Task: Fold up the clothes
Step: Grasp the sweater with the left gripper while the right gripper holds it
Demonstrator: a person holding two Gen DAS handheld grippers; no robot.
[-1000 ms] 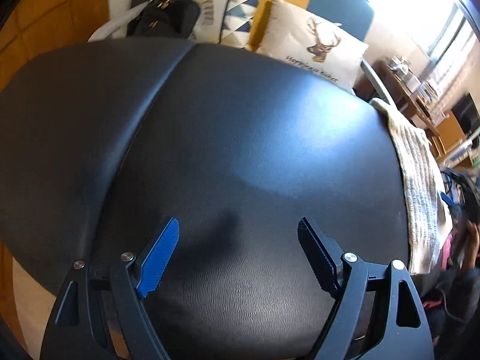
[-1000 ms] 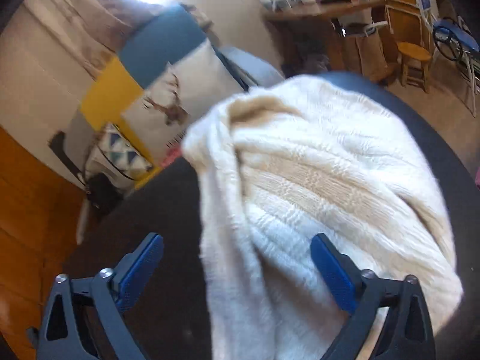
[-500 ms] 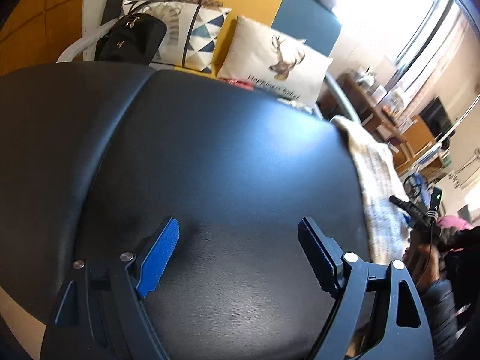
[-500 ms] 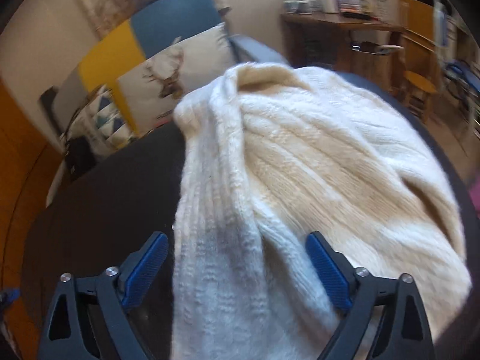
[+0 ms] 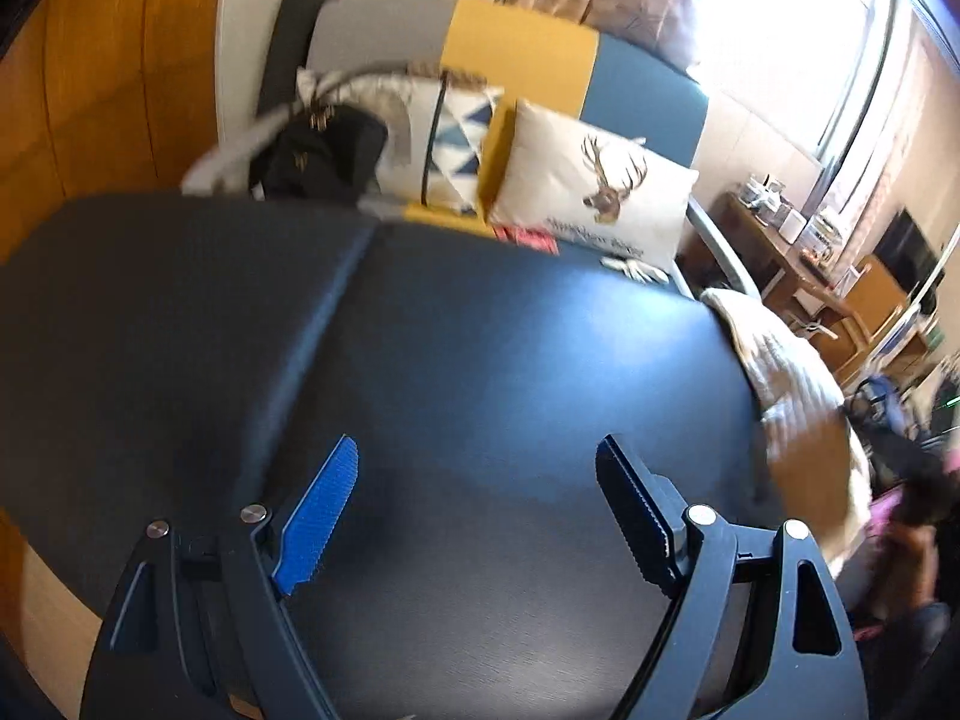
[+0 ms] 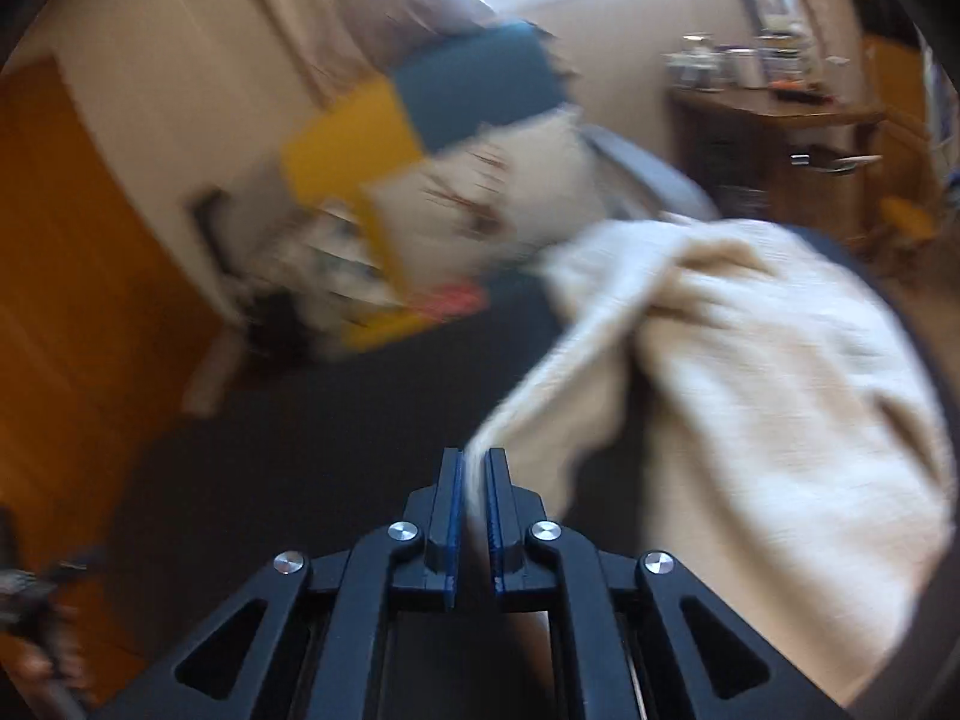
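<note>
The cream cable-knit sweater [image 6: 750, 372] is soft, ribbed and bunched into loose rounded folds at the right edge of the smooth black leather-like padded surface [image 5: 480, 372]. In the right wrist view a narrow corner of the knit stretches from the heap at 2 o'clock down to the right gripper [image 6: 473, 468], whose blue ridged pads are pinched on that corner. In the left wrist view the sweater [image 5: 780, 372] lies as a strip along the surface's edge at 3 o'clock, running roughly 12 to 5. The left gripper [image 5: 477, 486] hangs spread wide over bare padding, holding nothing. A stitched seam runs toward 11 o'clock. A white deer-print cushion [image 5: 600, 192] sits beyond the far edge.
</note>
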